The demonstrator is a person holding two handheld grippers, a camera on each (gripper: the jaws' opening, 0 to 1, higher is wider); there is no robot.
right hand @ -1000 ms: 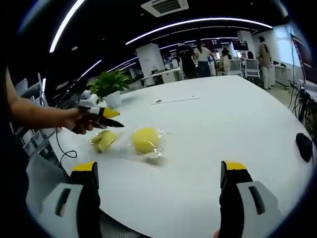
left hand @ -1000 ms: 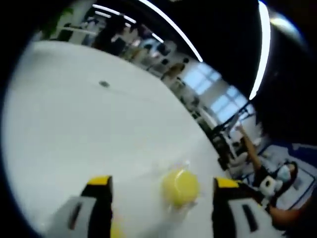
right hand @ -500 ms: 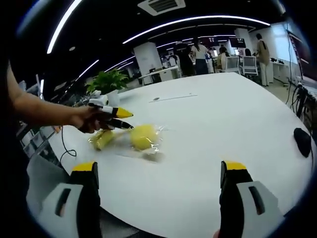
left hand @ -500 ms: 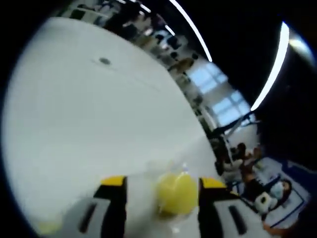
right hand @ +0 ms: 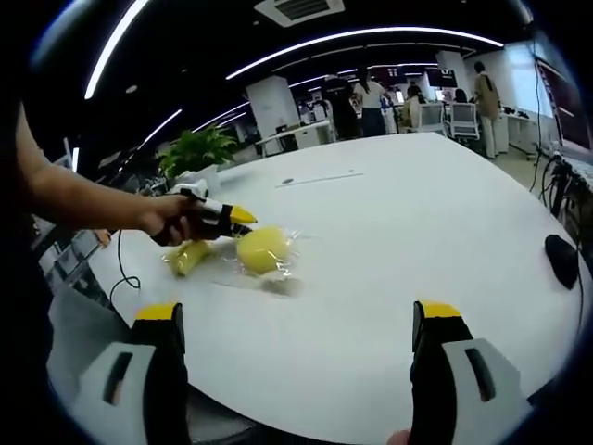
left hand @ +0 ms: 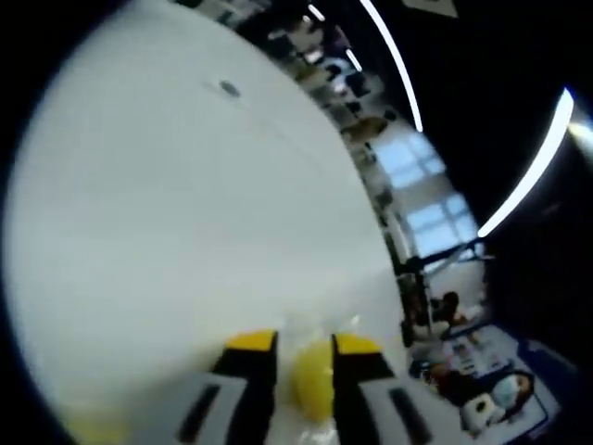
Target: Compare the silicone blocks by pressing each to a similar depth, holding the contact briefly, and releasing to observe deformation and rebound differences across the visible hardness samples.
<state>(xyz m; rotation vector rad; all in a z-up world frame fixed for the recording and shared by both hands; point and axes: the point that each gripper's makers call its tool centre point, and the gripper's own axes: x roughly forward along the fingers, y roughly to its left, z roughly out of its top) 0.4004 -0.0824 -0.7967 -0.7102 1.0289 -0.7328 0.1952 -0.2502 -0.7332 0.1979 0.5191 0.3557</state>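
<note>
I am working over a big white table (right hand: 389, 232), and the two yellow silicone pieces sit near its left edge in the right gripper view, both in clear wrapping. The rounder yellow block (right hand: 262, 250) is the one I have now: my left gripper (left hand: 304, 345) has its yellow-tipped jaws drawn in close on either side of it, and it bulges between them, so I judge the squeeze is on. The flatter yellow sample (right hand: 188, 257) lies just beside it, nearer the hand (right hand: 176, 221) that carries that gripper. My right gripper (right hand: 296, 320) hangs wide open over bare table, holding nothing.

What worries me: the wrapper is slick, and a rounded block pinched off-centre could pop out sideways, or the jaws could grip plastic rather than silicone and give a false depth. If I squeeze harder here than on the flatter sample, the comparison is spoiled. The left view is also badly blurred, so I cannot judge depth well.

Against the frame a second ago, the left jaws stood wide apart with the block ahead of them; now they have narrowed onto it. The right gripper has hardly shifted.
</note>
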